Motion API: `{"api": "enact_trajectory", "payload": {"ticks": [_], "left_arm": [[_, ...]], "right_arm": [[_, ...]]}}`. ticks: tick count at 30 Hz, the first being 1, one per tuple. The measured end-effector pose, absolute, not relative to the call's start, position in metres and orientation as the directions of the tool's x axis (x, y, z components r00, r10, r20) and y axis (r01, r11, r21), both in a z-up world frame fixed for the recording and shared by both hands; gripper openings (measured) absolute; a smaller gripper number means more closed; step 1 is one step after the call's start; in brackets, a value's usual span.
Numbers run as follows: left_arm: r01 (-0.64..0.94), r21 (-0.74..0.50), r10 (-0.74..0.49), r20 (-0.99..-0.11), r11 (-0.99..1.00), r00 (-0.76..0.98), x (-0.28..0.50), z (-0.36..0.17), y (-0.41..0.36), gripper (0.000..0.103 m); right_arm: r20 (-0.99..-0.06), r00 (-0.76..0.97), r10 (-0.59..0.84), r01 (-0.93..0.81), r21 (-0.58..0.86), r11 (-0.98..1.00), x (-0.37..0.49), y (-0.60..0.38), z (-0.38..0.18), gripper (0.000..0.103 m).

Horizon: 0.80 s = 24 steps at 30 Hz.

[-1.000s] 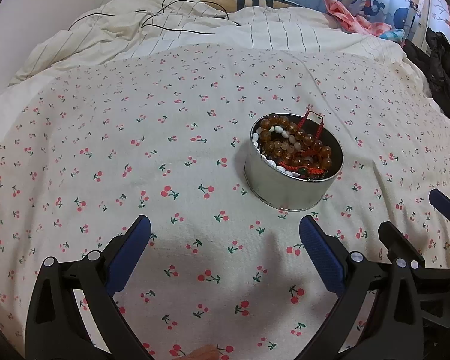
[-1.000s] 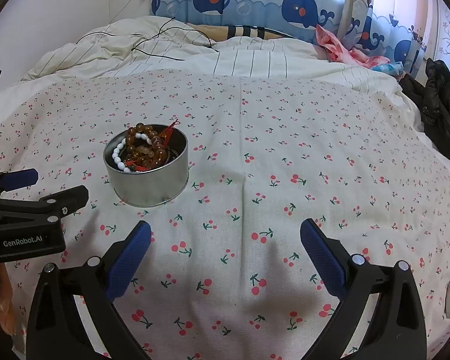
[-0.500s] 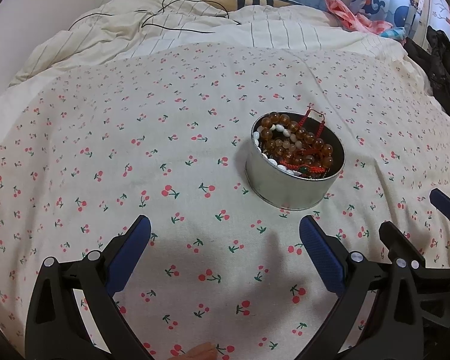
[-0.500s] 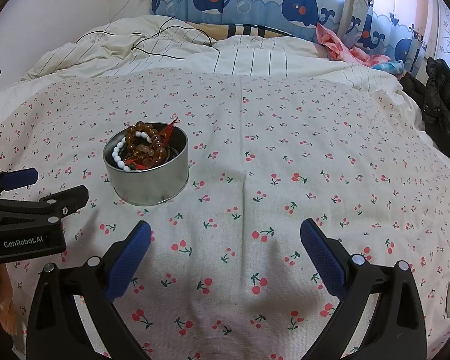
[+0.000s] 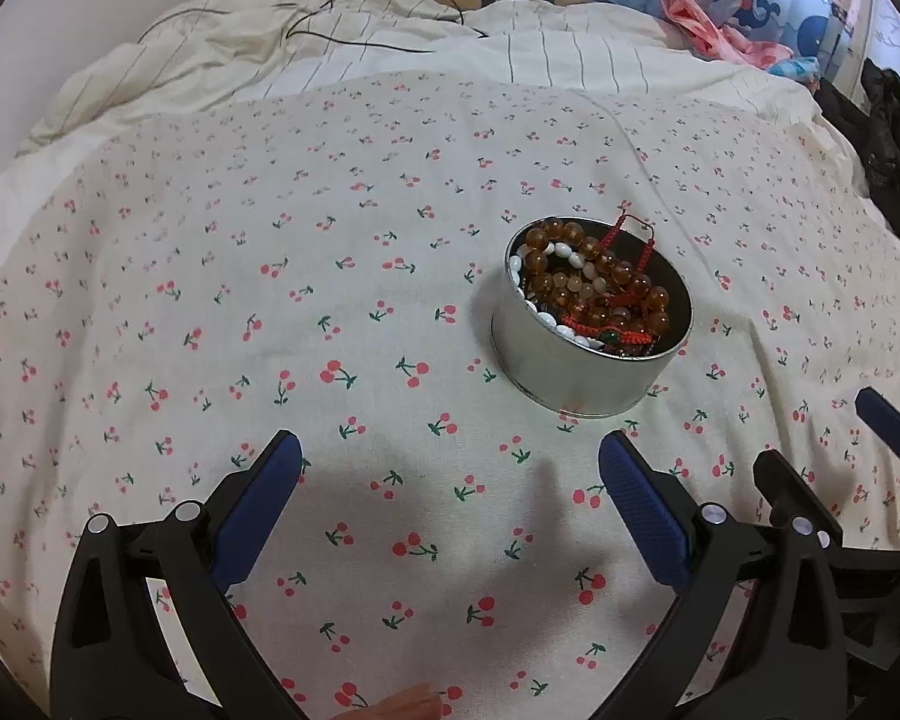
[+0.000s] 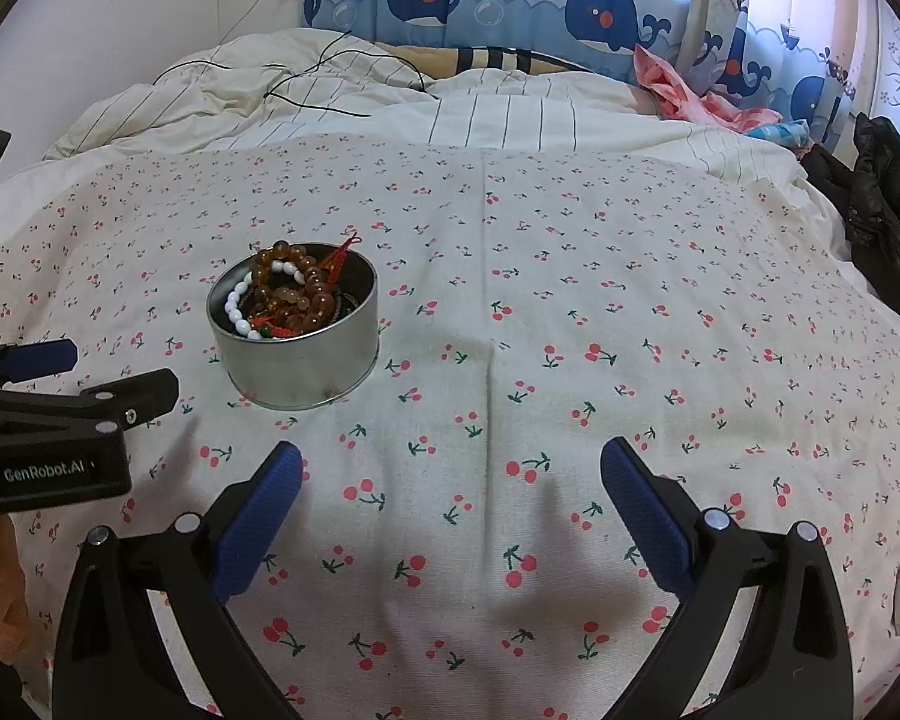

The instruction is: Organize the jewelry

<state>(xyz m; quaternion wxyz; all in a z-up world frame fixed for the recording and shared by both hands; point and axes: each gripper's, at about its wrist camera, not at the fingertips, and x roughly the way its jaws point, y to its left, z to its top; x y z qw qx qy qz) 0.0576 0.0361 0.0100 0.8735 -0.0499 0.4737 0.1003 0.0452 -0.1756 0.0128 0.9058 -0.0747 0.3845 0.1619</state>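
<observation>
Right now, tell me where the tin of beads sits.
The tin stands on the cherry-print sheet, ahead-right of the open left claw in its view, ahead-left of the open right claw in the other.

Both wrist views low over bed, facing headboard; share tin (image 5: pixel 591 348).

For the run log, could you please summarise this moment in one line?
left hand-held gripper: open, empty | right hand-held gripper: open, empty | tin: on bedspread, holds bracelets
</observation>
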Motion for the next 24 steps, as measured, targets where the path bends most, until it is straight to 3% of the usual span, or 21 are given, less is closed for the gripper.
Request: {"api": "enact_trajectory", "payload": {"ticks": [7, 24], "left_arm": [[-0.201, -0.079, 0.043, -0.841, 0.977, 0.539, 0.0568, 0.0094, 0.0405, 0.095], [-0.202, -0.052, 0.068, -0.835, 0.978, 0.546, 0.0559, 0.0133, 0.0365, 0.096]], "right_arm": [[-0.722, 0.65, 0.237, -0.353, -0.01, 0.936, 0.0463, -0.1761, 0.0129, 0.095], [-0.725, 0.645, 0.242, -0.356, -0.005, 0.934, 0.0474, -0.1763, 0.012, 0.095]]}}
